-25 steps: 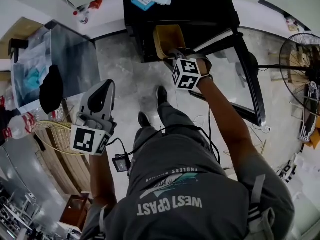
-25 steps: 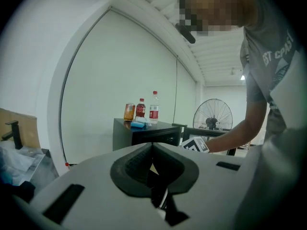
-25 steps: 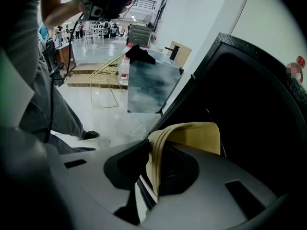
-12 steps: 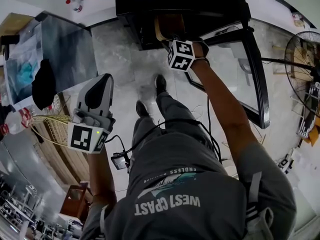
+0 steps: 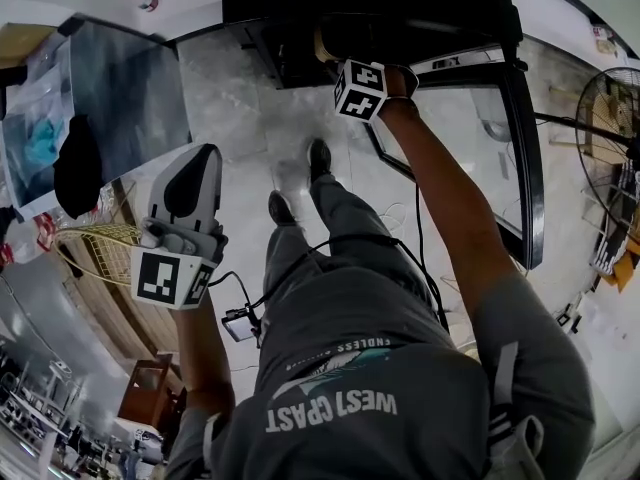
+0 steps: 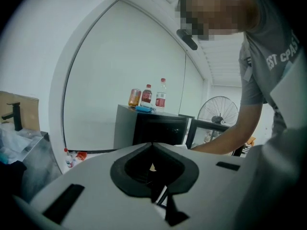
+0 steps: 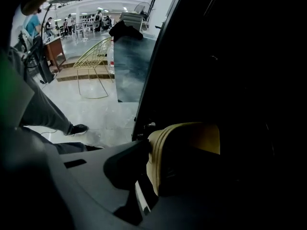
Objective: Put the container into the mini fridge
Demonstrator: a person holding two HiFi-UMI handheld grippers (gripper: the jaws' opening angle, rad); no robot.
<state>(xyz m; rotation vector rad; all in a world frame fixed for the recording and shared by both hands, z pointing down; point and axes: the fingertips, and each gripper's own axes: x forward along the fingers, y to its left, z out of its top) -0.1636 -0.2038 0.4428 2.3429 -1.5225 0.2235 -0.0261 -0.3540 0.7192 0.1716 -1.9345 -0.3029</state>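
Note:
The tan container [image 7: 192, 140] hangs at the mouth of the black mini fridge [image 5: 420, 8], its rim pinched by my right gripper [image 7: 143, 178], which is shut on it. From the head view only a sliver of the container [image 5: 322, 44] shows at the fridge's dark opening, just beyond my right gripper [image 5: 338, 56] and its marker cube. The fridge's glass door [image 5: 505, 148] stands swung open to the right. My left gripper [image 5: 198, 163] is held off to the left, away from the fridge. In its own view the left gripper [image 6: 152, 146] has its jaws together with nothing between them.
Bottles and a can [image 6: 152, 95] stand on top of the fridge [image 6: 158, 126]. A grey cabinet [image 5: 125, 78] with a black object [image 5: 78, 173] and a yellow wire chair [image 5: 95, 253] are at the left. A standing fan [image 5: 610, 118] is at the right. The person's shoes [image 5: 318, 158] are before the fridge.
My right gripper has carried the container further into the fridge opening, and less of the container shows from above. The left gripper has sunk a little.

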